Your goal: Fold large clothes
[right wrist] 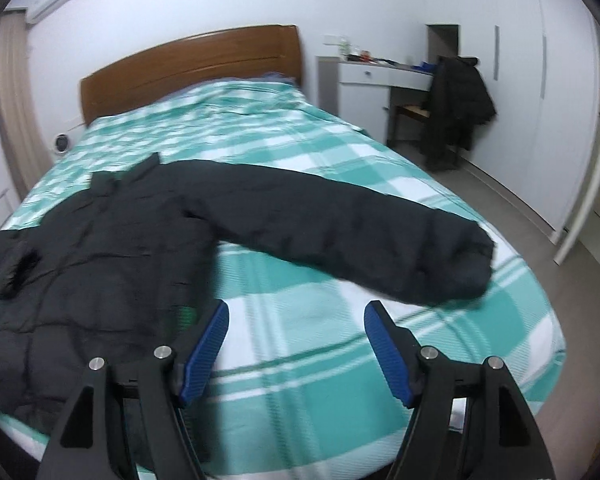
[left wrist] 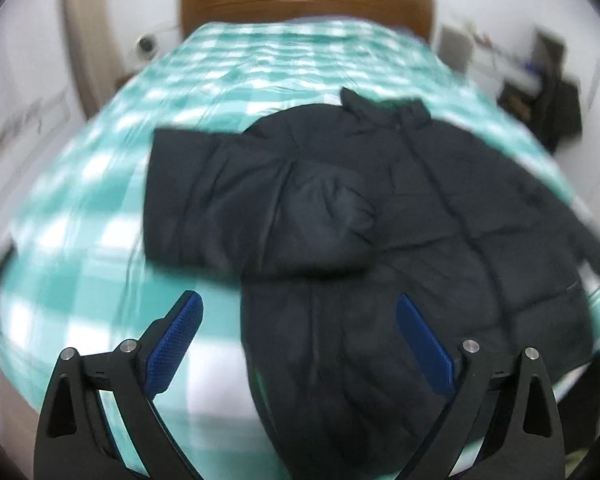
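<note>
We see the jacket flat on the bed, collar toward the headboard. Its outstretched sleeve lies crosswise just beyond the right gripper, our nearer tool. Right gripper and left gripper both spread, holding nothing. The other sleeve is already folded in.

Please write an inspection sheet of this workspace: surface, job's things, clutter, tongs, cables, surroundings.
Surface: bed with green-and-white checked cover, wooden headboard.
Job's things: black padded jacket lying flat on the bed; one sleeve folded across the body, the other sleeve stretched out sideways.
Clutter: nothing seen on the bed besides the jacket.
Tongs: left tongs open, empty; right tongs open, empty, above the cover.
Cables: nothing seen.
Surroundings: white desk, chair with a dark coat, wardrobe, curtain.
</note>
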`<state>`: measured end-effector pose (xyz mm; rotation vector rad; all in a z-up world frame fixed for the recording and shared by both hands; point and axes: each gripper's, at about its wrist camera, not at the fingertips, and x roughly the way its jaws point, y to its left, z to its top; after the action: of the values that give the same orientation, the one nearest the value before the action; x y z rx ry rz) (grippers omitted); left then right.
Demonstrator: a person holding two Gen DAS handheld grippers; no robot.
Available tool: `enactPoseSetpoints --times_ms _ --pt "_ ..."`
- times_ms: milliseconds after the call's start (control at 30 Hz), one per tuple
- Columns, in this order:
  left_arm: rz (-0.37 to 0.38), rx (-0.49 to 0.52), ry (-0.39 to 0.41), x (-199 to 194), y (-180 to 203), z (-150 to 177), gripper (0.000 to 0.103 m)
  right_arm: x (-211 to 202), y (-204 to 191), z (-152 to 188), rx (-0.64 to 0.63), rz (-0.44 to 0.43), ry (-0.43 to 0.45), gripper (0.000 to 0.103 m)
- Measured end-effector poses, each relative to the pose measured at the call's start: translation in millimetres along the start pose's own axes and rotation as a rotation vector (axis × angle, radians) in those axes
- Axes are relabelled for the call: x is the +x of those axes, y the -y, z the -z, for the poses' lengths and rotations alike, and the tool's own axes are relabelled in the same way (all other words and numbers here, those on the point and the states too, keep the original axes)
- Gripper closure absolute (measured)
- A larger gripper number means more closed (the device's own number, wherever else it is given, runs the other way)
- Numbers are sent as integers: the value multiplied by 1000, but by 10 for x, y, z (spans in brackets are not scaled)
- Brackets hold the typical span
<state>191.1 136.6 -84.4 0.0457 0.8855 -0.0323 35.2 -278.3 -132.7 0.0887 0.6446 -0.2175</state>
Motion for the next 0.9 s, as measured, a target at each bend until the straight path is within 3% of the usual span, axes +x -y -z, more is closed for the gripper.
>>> enactPoseSetpoints --times_ms 100,233,333,367,400,467,567,733,900 --pt "-23 177 -15 435 354 -255 5 -23 -175 43 -25 -27 -2 31" --pt "-54 185 -113 1061 436 -406 5 -60 -326 143 -41 -68 -37 31" --pt "-69 149 -174 1379 296 -337 33 -134 -386 219 -41 -86 -50 31" --pt "-75 132 -153 1347 232 -304 58 -154 -421 244 -44 -90 -50 31" --pt "-97 126 -141 1303 195 -298 67 -159 -434 264 -49 -91 -50 31" --pt "-65 76 -105 1083 20 -277 75 -194 -479 302 -63 -93 -46 31" --pt "-66 -2 -19 622 -309 -245 75 -195 -518 286 -68 -111 -45 31" --pt "-101 -218 121 -290 -1235 -81 75 -259 -628 199 -61 -153 -13 31" --pt "-204 -482 156 -749 -2421 307 70 -320 -780 209 -90 -187 1 31"
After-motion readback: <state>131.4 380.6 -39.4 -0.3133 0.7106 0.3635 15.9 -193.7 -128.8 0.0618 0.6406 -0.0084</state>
